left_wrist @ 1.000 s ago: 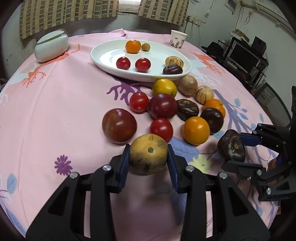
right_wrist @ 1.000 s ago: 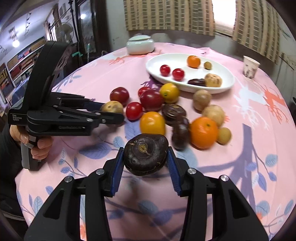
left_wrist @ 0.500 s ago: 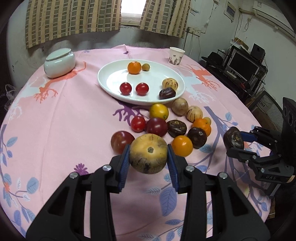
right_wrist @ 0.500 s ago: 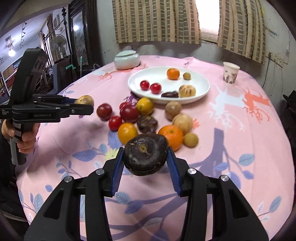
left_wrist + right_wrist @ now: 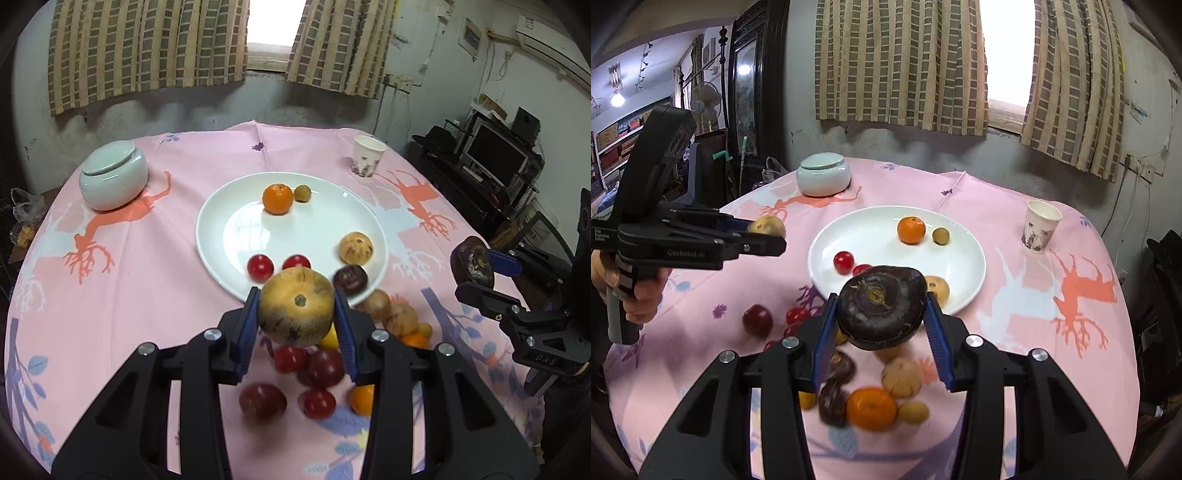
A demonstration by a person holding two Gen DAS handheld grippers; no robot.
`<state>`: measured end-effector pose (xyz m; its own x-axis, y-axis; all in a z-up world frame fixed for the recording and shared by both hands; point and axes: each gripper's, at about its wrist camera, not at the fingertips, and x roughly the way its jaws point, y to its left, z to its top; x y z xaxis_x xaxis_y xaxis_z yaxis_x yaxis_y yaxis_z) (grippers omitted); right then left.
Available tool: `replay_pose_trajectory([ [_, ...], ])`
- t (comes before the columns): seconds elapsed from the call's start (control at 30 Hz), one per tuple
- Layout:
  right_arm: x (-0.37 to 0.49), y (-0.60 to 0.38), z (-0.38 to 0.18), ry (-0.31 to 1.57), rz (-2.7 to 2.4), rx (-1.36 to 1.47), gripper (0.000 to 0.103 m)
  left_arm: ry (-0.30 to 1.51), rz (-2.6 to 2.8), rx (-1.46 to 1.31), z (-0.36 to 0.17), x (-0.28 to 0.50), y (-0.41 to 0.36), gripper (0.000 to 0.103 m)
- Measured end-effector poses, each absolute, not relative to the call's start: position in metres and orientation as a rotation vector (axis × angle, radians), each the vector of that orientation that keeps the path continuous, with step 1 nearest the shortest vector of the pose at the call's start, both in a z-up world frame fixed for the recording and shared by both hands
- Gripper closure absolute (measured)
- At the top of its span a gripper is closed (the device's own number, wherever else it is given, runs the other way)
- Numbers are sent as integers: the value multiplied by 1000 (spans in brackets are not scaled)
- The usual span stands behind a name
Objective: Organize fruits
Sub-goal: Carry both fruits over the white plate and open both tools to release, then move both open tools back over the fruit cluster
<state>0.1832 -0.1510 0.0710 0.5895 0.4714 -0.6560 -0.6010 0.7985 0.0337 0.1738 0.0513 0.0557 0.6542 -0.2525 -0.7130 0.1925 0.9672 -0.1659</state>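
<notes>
Left gripper (image 5: pixel 297 314) clamped on tan fruit (image 5: pixel 295 306), held in air above plate (image 5: pixel 221 206) near rim; stem scar faces camera, fruit roughly round, no clear long axis. Right gripper (image 5: pixel 881 312) clamped on dark fruit (image 5: pixel 881 306), calyx toward camera, wider than tall. Loose fruits on cloth at 6 o'clock of plate. Left gripper body reads "GenRobot.AI".

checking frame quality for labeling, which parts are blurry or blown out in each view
Left wrist view: loose fruits on the table are motion-blurred, the held tan fruit is sharp, and the window is blown out. Right wrist view: the loose fruits are blurred, the held dark fruit sharp, the window overexposed.
</notes>
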Motion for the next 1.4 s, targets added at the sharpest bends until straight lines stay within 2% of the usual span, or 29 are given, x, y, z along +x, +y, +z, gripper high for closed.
replay_pose_trajectory([
  [0.3, 244, -104, 20, 829, 617, -260, 57, 888, -180, -72, 14, 232, 50, 66],
  [0.57, 259, -88, -1, 874, 606, -274, 55, 897, -175, -92, 9, 235, 55, 66],
  [0.77, 254, -102, 8, 841, 589, -227, 46, 881, -183, -81, 17, 220, 57, 60],
  [0.83, 247, -112, 15, 841, 599, -196, 46, 873, -177, -62, 18, 212, 58, 53],
  [0.93, 232, -130, 23, 835, 596, -175, 45, 871, -172, -54, 19, 198, 61, 50],
  [1.07, 201, -158, 35, 815, 592, -133, 37, 865, -157, -6, 17, 171, 61, 43],
  [1.23, 162, -187, 43, 799, 594, -71, 37, 830, -154, 20, 21, 138, 61, 28],
  [1.4, 137, -194, 40, 807, 606, -26, 37, 802, -185, -2, 27, 114, 59, 22],
])
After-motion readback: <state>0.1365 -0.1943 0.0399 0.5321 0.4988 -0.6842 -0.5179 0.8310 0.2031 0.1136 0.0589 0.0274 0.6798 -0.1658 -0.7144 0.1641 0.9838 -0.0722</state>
